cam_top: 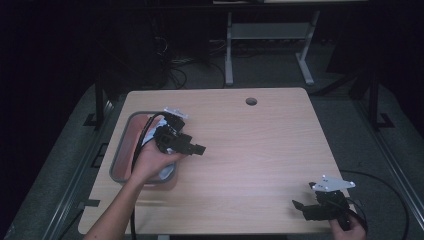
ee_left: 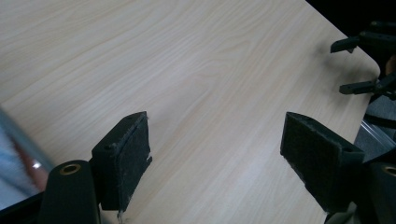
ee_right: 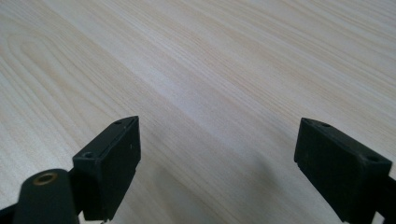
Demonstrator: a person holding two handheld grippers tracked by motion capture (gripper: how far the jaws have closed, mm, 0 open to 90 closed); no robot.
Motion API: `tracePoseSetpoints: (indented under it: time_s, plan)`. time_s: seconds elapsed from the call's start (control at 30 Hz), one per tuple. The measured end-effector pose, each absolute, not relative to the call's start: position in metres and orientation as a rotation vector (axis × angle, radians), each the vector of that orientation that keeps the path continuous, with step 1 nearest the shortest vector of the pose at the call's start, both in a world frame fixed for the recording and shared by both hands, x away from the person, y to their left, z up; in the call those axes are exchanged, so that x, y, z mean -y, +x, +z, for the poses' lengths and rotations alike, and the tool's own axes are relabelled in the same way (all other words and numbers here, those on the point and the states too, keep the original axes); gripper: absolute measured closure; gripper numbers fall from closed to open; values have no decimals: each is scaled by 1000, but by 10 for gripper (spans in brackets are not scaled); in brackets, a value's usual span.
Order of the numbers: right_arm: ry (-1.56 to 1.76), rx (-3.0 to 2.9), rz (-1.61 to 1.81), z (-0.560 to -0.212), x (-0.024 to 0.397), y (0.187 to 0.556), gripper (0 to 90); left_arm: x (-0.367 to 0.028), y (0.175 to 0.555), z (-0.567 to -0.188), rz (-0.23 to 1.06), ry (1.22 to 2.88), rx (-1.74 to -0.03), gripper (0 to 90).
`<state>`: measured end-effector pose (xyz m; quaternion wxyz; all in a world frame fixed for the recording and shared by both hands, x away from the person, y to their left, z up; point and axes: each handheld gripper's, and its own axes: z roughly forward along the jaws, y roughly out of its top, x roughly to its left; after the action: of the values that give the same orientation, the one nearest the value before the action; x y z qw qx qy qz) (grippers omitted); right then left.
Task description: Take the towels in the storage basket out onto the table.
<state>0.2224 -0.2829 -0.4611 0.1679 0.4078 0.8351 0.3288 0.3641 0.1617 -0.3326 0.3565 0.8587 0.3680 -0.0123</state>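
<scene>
Both tongs are released and hold nothing: the left tongs [cam_top: 196, 148] hang with their jaws spread wide just past the right rim of a grey tray [cam_top: 120, 145], pointing out over the bare wood, while the right tongs [cam_top: 300, 206] wait with jaws equally wide near the front right corner of the bench [cam_top: 260, 150], well apart from the tray. In the left gripper view the tray's rim sits at the lower left edge with something pale and reddish inside it, and only plain wood lies between the pads [ee_left: 135, 158]. The tray holds a reddish lining or object and a white, cloth-like item [cam_top: 167, 172] partly hidden under the left hand [cam_top: 150, 162]; what these are cannot be told exactly. Judging from this, the work looks either barely begun or just finished with a deposit: the contents rest in the tray, nothing lies out on the bench, and nothing is gripped. Any lifting, moving or placing would remain to be done.
</scene>
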Motion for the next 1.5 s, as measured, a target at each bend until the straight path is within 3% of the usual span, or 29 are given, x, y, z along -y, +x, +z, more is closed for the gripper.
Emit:
tracePoseSetpoints:
  time_s: [0.93, 1.27, 1.5]
  plan:
    - [1169, -2364, 941, -460, 283, 221, 140, -242, 383, -340, 83, 2130, -1232, 237]
    - [1161, -2355, 939, -459, 283, 219, 140, -256, 388, -357, 144, 2152, -1341, 235]
    - [1155, -2358, 940, -459, 284, 219, 140, -262, 392, -366, 120, 2174, -1395, 226]
